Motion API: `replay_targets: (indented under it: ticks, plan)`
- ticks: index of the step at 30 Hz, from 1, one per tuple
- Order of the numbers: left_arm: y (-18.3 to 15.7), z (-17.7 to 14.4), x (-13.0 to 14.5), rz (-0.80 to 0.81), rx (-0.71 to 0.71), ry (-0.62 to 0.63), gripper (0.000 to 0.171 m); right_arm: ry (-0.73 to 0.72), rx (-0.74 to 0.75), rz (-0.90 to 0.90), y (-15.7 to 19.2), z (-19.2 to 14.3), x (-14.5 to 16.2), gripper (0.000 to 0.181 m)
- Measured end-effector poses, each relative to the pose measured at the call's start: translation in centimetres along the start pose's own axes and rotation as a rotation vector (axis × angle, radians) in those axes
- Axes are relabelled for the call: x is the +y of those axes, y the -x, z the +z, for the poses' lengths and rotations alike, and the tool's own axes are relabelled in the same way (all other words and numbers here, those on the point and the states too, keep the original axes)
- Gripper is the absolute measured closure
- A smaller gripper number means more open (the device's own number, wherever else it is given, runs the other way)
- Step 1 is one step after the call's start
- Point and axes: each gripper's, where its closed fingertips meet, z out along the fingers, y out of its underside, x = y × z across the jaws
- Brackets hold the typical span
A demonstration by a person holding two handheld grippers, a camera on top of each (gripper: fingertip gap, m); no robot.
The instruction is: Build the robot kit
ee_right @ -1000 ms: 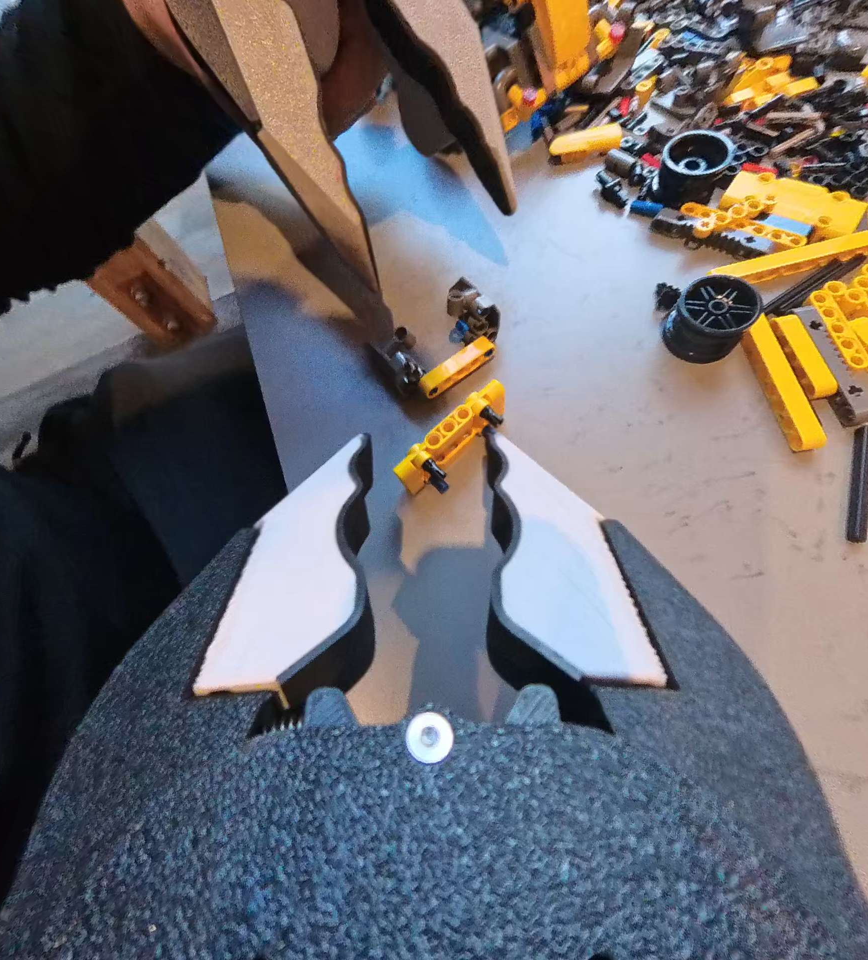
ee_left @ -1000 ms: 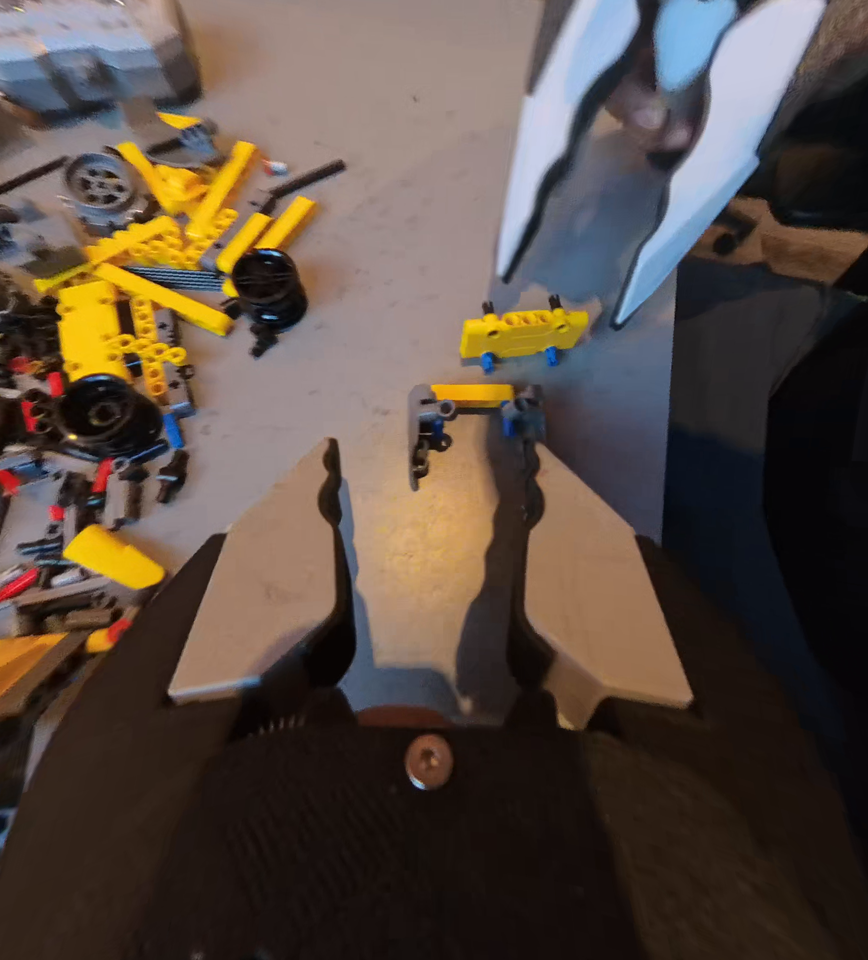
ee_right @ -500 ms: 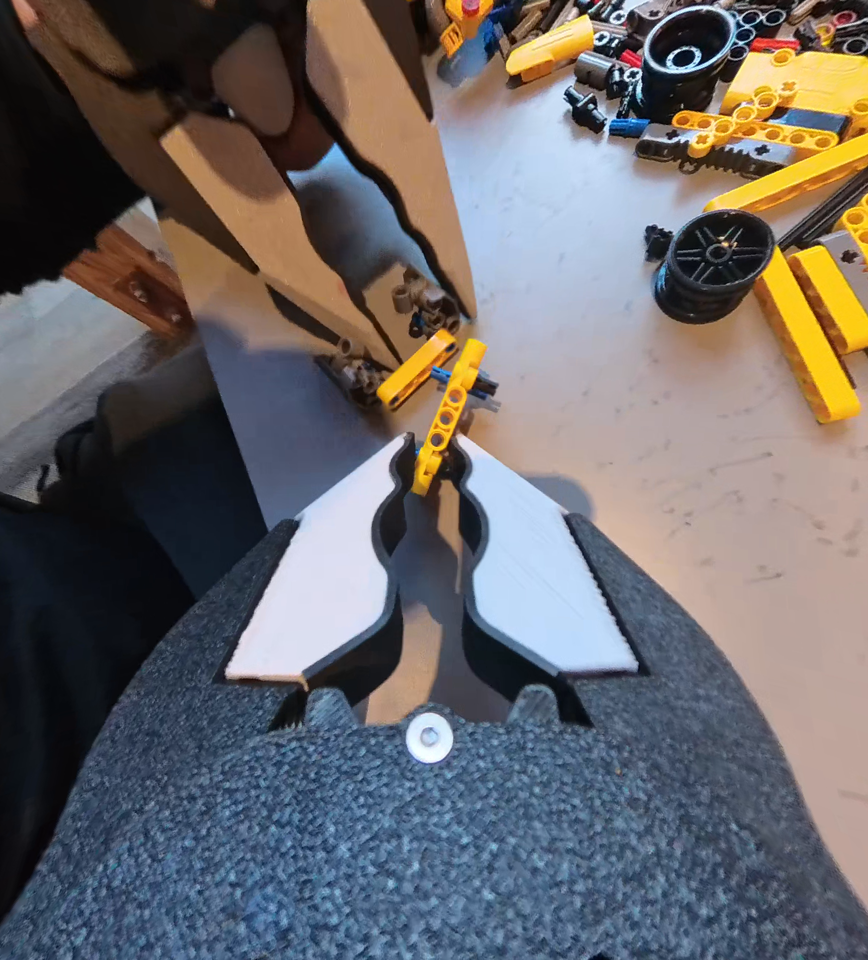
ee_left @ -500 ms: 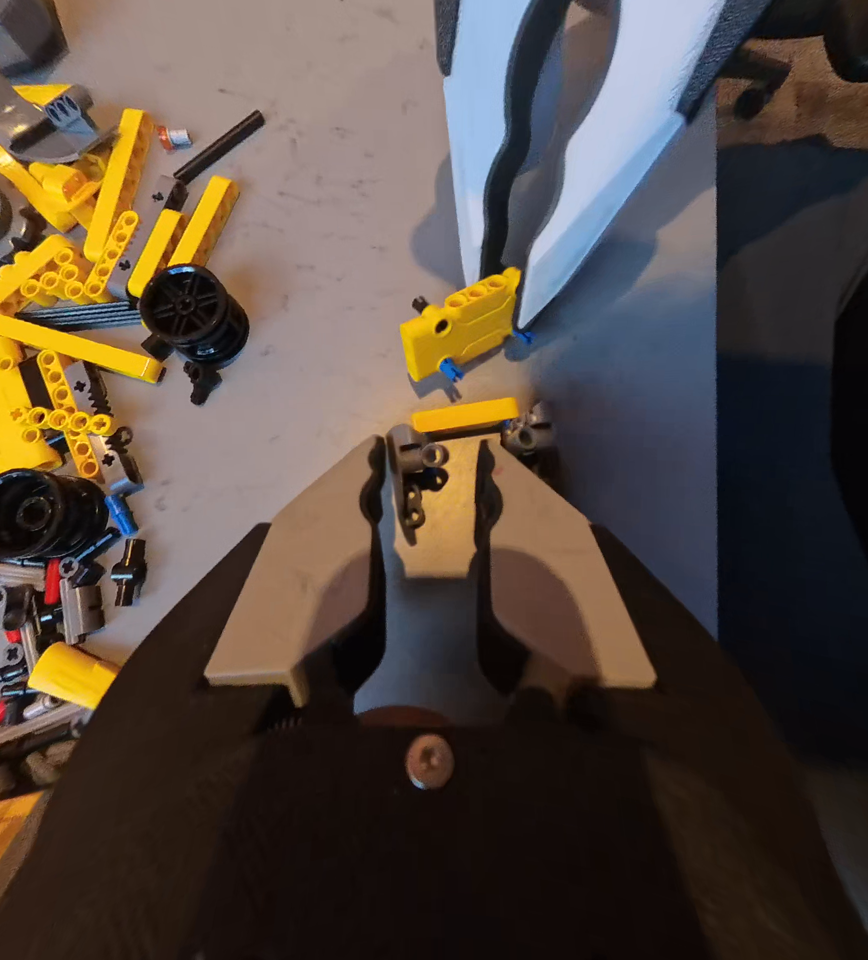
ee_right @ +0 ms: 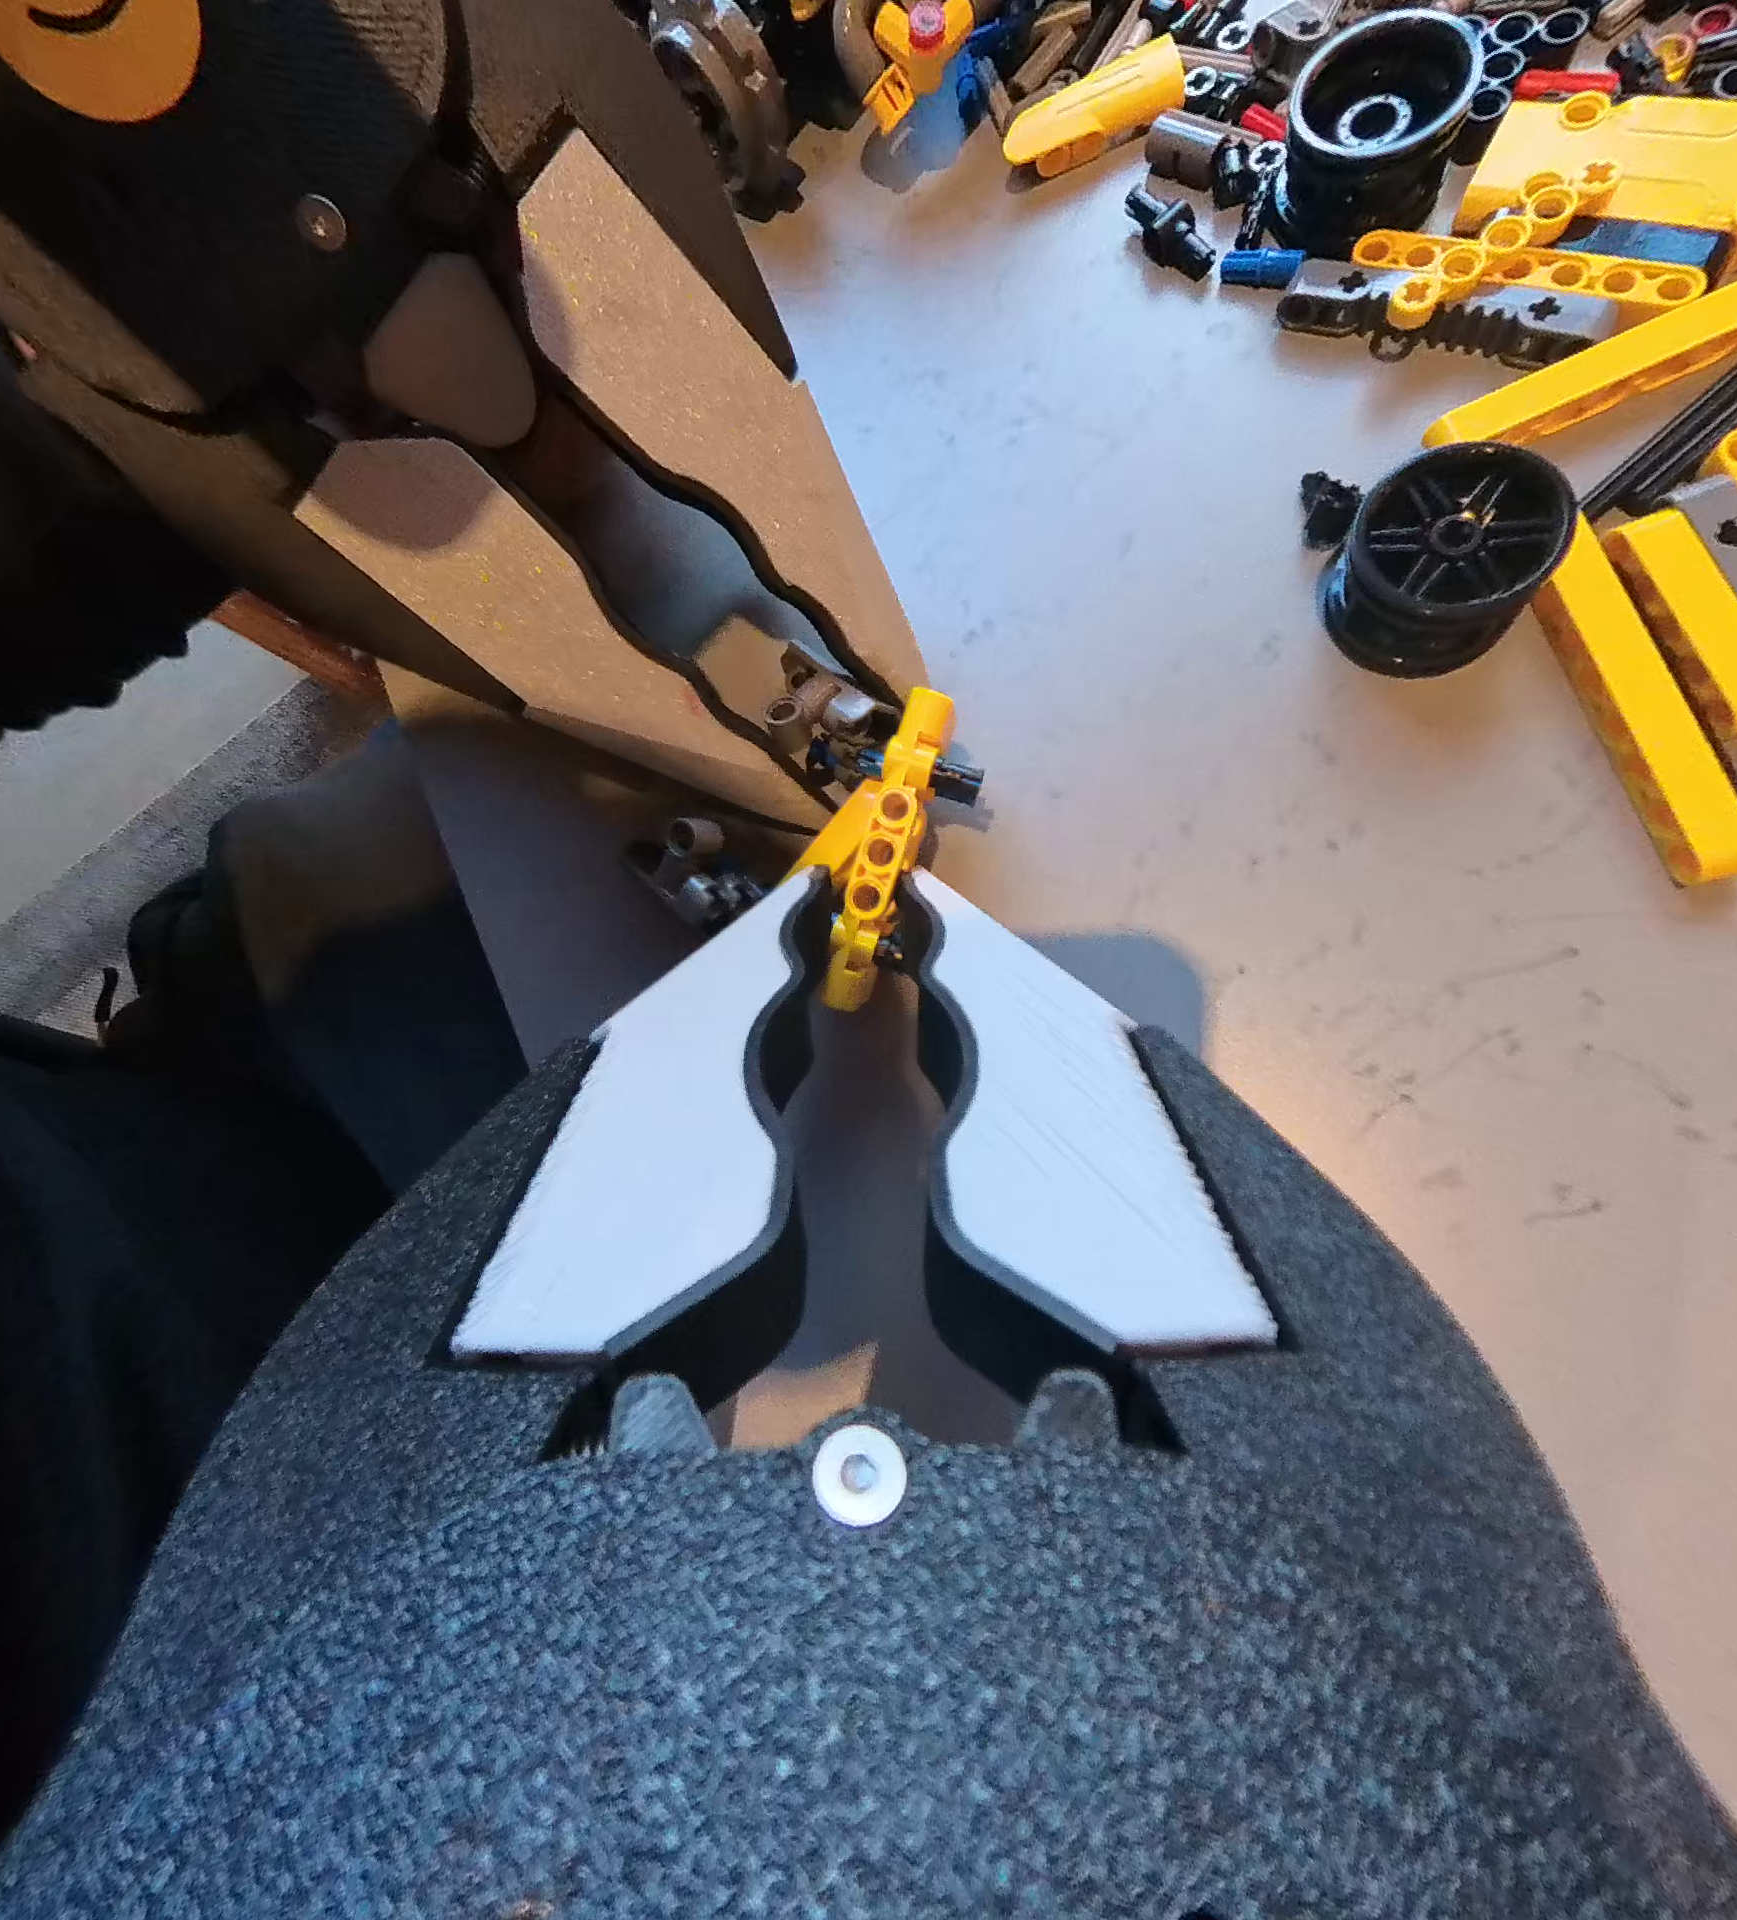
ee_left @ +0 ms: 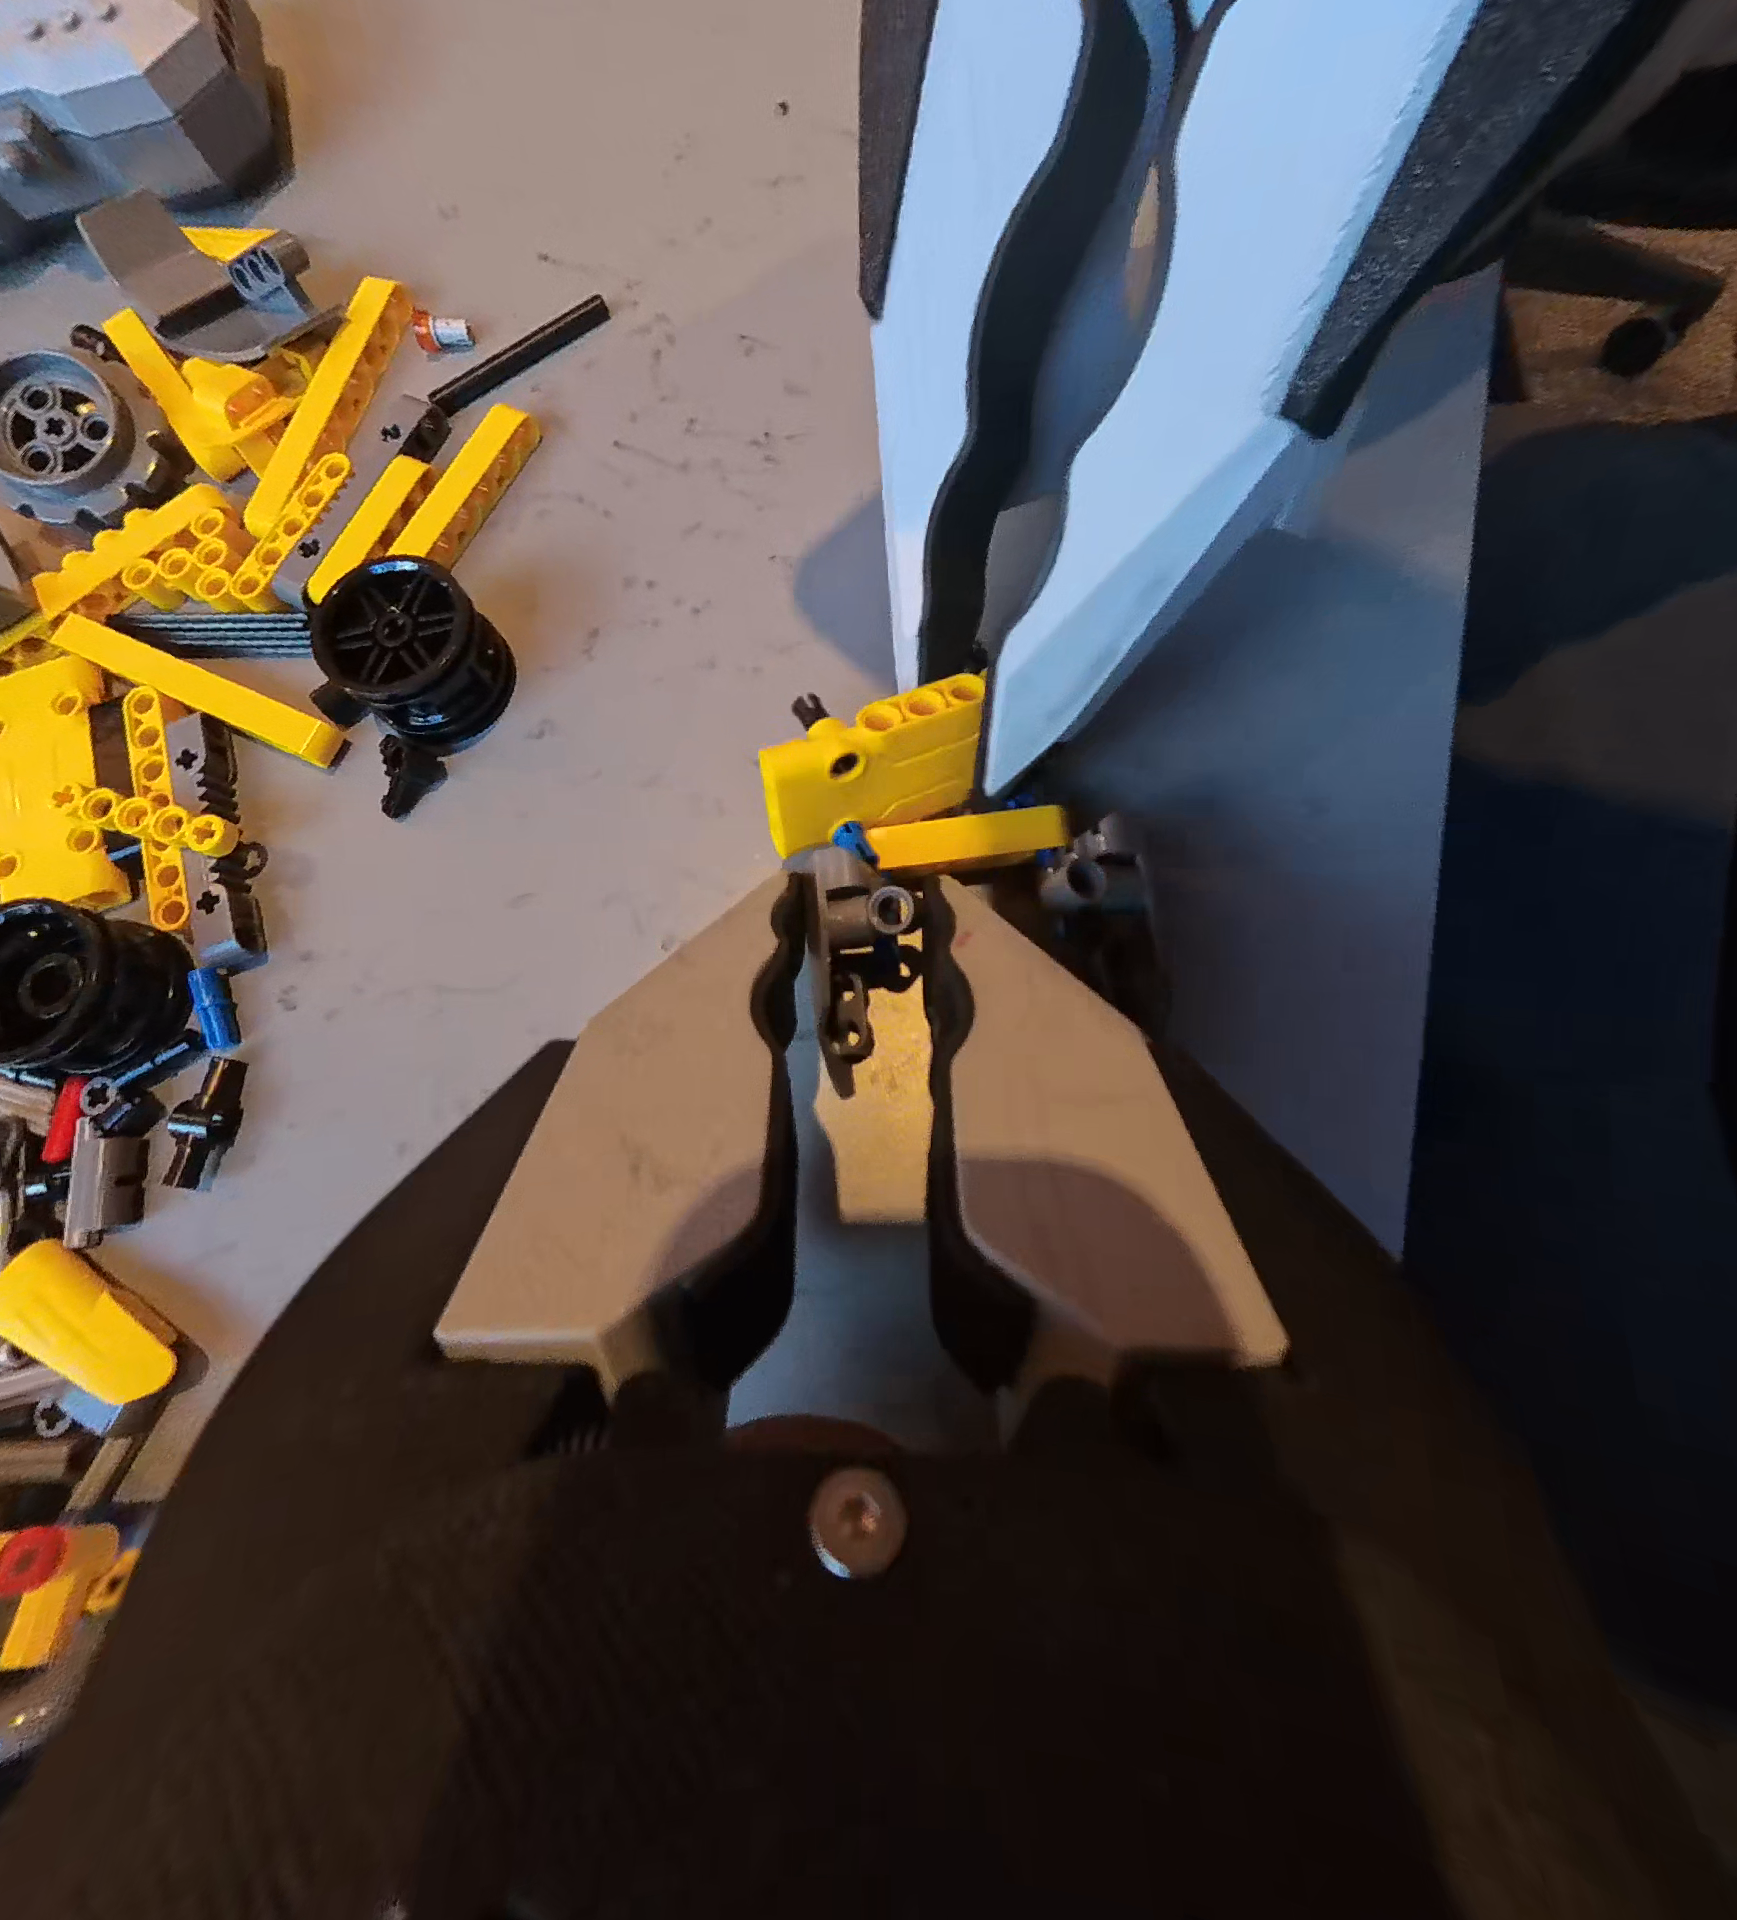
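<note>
My left gripper (ee_left: 859, 904) has grey fingers shut on the dark grey connector (ee_left: 848, 935) of a small assembly. That assembly has a short yellow beam (ee_left: 968, 836) and a second grey connector (ee_left: 1092, 883). It sits by the table's right edge. My right gripper (ee_right: 864, 883) has white fingers shut on a yellow pin block (ee_right: 869, 894), held on edge. The block (ee_left: 874, 758) touches the short beam from above. The left gripper's grey fingers (ee_right: 635, 416) come in from the upper left in the right wrist view. The right gripper's white fingers (ee_left: 947, 312) reach down from the top in the left wrist view.
A pile of loose yellow beams (ee_left: 324, 416), black wheels (ee_left: 407, 649), a grey hub (ee_left: 48, 421) and small pins covers the left of the table (ee_left: 635, 208). A large grey part (ee_left: 64, 104) stands far left. The table edge (ee_left: 1435, 831) drops off to the right. The grippers are tip to tip, or close to it.
Both grippers closed. The right one took the yellow pin block, tipped it on edge and brought it against the small assembly. The left one closed on the grey connector.
</note>
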Motion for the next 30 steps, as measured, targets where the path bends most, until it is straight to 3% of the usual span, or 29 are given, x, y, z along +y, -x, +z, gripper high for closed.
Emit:
replay_targets:
  ticks: [10,21,27,30]
  plan:
    - [0.1,0.3,-0.3,0.008,-0.087,0.015,0.153,0.100,0.051,0.007,-0.3,-0.1,-0.5,0.170]
    - [0.3,0.4,-0.7,0.042,-0.171,-0.003,0.152,0.335,0.060,-0.012,-1.8,-0.7,-0.4,0.174]
    - [-0.1,-0.1,-0.6,0.010,-0.147,-0.012,0.137,0.314,0.036,0.028,-1.4,-0.8,-0.6,0.175]
    - [0.0,-0.1,-0.2,0.013,-0.138,0.002,0.151,0.296,0.034,0.055,-1.3,-0.5,-0.4,0.175]
